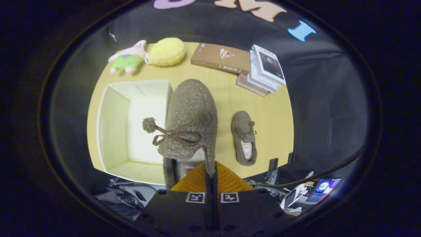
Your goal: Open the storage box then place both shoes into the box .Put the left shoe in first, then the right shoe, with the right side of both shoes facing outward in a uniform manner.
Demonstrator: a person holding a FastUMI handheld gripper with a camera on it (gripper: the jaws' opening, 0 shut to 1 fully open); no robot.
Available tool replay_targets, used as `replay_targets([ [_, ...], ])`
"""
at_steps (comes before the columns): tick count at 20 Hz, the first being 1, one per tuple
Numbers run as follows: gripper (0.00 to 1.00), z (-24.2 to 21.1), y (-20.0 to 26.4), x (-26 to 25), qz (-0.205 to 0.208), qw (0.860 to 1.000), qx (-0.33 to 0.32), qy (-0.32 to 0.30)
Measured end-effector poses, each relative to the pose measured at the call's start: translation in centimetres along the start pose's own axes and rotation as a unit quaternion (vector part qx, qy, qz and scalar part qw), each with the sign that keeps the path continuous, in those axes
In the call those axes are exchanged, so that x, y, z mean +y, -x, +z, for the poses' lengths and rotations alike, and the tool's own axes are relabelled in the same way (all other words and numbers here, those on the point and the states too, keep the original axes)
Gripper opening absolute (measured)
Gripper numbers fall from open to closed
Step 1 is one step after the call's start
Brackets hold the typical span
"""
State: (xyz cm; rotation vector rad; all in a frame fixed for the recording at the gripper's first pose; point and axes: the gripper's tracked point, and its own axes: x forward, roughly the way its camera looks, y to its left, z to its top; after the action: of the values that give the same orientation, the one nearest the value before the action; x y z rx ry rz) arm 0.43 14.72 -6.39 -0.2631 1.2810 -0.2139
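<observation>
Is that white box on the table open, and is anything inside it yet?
Open and empty: the storage box has no lid on, and its bare floor shows. The hand-held gripper holds one shoe above the table.

Bright overhead light glares off the open white storage box [115, 131] floor; fisheye bends the pale wooden bench [276, 118] edges; surroundings dim

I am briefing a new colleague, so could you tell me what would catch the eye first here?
A fuzzy brown slipper with a bow and pompom hangs pinched at its heel rim between the fingers of the gripper, lifted above the table. Beside it sits the open white storage box, empty inside. The second slipper lies flat on the table on the other side.
</observation>
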Motion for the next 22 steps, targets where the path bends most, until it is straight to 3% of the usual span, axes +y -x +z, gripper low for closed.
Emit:
replay_targets([
  [4,0.03,1.0,0.5,6.2,0.034,0.999,-0.008,-0.006],
  [10,0.04,1.0,-5.2,14.6,0.066,0.997,0.014,0.021],
  [16,0.04,-0.5,-11.2,19.1,0.081,0.995,0.035,0.036],
  [22,0.06,-0.6,-13.0,21.0,0.085,0.995,0.021,0.056],
])
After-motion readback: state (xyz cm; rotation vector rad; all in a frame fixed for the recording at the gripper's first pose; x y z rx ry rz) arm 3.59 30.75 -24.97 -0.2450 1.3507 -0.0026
